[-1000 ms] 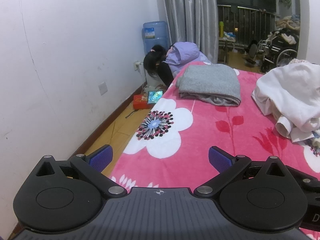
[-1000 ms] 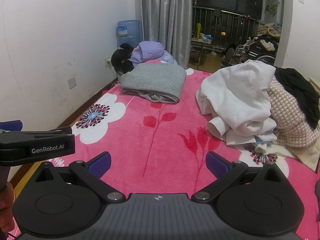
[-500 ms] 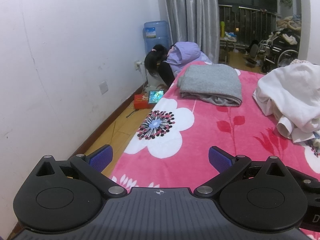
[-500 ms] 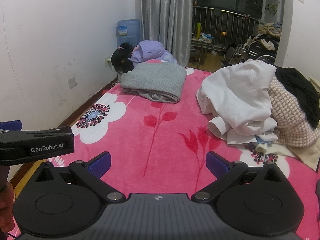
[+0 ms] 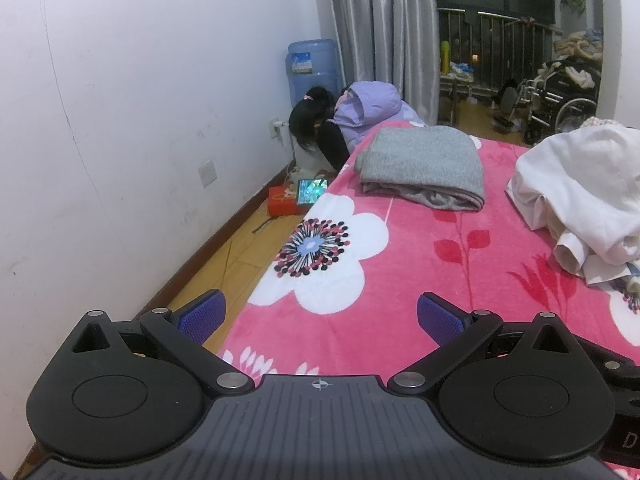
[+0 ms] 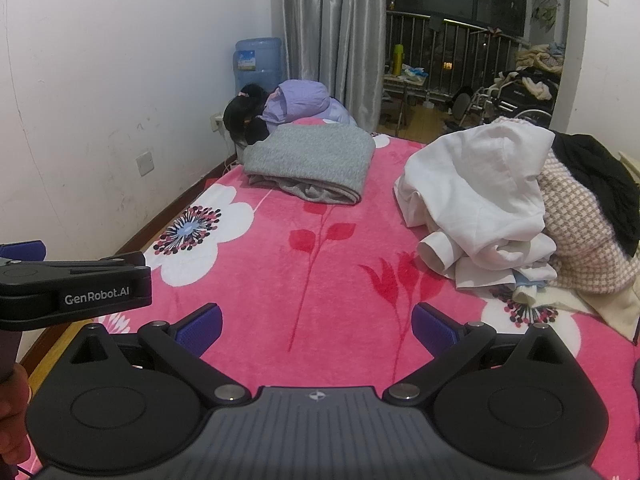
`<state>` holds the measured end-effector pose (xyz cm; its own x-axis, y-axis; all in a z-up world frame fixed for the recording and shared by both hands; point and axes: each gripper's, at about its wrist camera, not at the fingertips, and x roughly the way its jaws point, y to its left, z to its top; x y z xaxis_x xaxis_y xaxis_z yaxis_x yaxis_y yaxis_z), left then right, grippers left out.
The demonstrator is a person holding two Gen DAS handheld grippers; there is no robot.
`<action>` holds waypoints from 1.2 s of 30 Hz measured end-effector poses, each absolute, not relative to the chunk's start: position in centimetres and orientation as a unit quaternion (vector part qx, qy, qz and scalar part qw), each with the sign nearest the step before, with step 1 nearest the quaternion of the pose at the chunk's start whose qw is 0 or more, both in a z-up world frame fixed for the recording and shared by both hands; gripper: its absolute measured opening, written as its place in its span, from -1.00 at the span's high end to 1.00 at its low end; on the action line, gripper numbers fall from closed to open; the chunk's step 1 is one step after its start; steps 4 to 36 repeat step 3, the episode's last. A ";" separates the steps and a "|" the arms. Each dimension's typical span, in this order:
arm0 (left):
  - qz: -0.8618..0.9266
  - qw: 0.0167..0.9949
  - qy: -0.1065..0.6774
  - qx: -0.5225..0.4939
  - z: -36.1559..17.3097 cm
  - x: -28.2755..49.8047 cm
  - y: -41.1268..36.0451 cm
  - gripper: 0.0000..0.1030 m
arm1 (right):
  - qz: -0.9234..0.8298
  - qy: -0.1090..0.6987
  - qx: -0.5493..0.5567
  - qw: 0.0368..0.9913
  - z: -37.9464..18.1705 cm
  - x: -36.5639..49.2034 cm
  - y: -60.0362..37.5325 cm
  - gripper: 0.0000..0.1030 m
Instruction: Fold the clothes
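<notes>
Left tongs [image 5: 318, 316] and right tongs [image 6: 316, 326] both spread wide, empty, hovering over near end of bed [image 6: 320, 280], likely ready to reach. Grey folded garment [image 6: 310, 164] parked far end, out of way. Unfolded white garment [image 6: 476, 196] atop heap, right side, probably next.

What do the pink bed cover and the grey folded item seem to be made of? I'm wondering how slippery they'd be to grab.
The pink bed cover looks like plush fleece: a soft, matte, short pile with a printed flower pattern. The grey folded item looks like a fuzzy knit or fleece, heathered and matte, with thick, rounded fold edges. Neither shows any sheen, so both are probably grippy, though the exact fibre cannot be told.
</notes>
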<state>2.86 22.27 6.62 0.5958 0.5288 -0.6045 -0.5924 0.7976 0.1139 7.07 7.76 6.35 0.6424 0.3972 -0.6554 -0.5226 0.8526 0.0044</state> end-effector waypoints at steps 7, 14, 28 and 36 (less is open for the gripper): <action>0.316 0.891 0.321 -0.049 6.7 2.8 22.3 -1.00 | 0.254 0.338 -0.092 0.902 6.4 7.1 7.8 -1.00; 0.316 0.891 0.321 -0.049 6.7 2.8 22.3 -1.00 | 0.254 0.338 -0.092 0.902 6.4 7.1 7.8 -1.00; 0.316 0.891 0.321 -0.049 6.7 2.8 22.3 -1.00 | 0.254 0.338 -0.092 0.902 6.4 7.1 7.8 -1.00; 0.316 0.891 0.321 -0.049 6.7 2.8 22.3 -1.00 | 0.254 0.338 -0.092 0.902 6.4 7.1 7.8 -1.00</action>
